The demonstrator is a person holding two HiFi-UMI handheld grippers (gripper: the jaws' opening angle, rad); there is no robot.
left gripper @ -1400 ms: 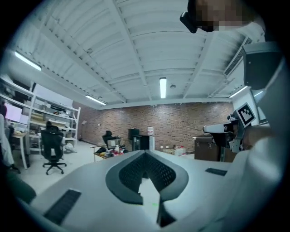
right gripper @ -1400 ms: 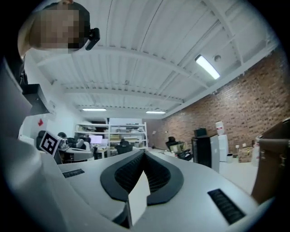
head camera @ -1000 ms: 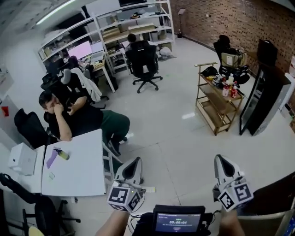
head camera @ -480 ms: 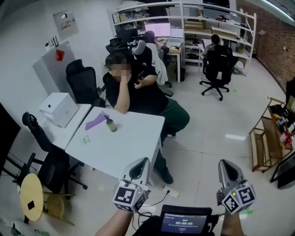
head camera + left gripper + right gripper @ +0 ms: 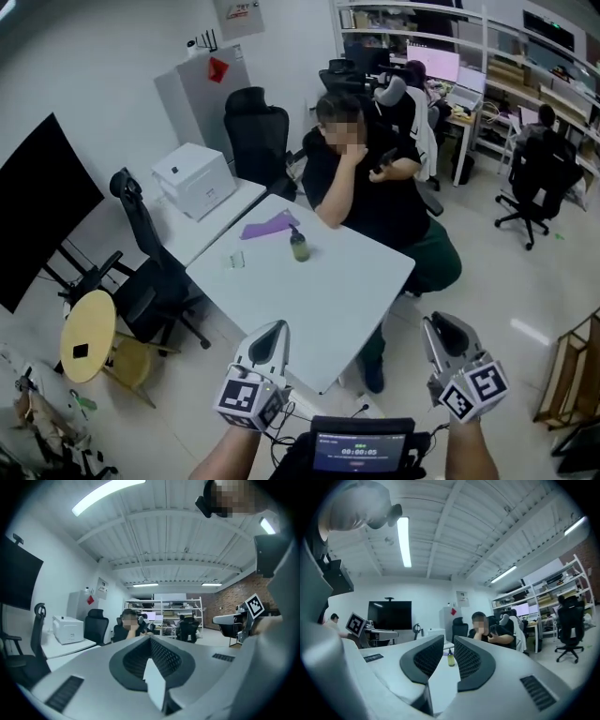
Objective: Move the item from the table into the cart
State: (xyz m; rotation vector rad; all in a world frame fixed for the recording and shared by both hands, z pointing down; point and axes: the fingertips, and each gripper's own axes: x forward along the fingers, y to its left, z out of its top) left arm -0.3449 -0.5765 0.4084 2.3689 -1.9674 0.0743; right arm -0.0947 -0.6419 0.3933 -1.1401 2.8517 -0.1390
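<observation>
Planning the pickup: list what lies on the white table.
On the white table: a green bottle, a purple sheet, a small pale card. The left hand-held gripper covers part of its near edge.

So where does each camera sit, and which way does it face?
Head view: on the wearer's head, looking down at the table, bottle and seated person; forearms, left gripper and right gripper below.
Left gripper view: on the left gripper, looking level along its shut jaws at the seated person; right gripper at right.
Right gripper view: on the right gripper, through jaws just opening, holding nothing, toward the bottle; left gripper at left.
Shared: all show the seated person.
</observation>
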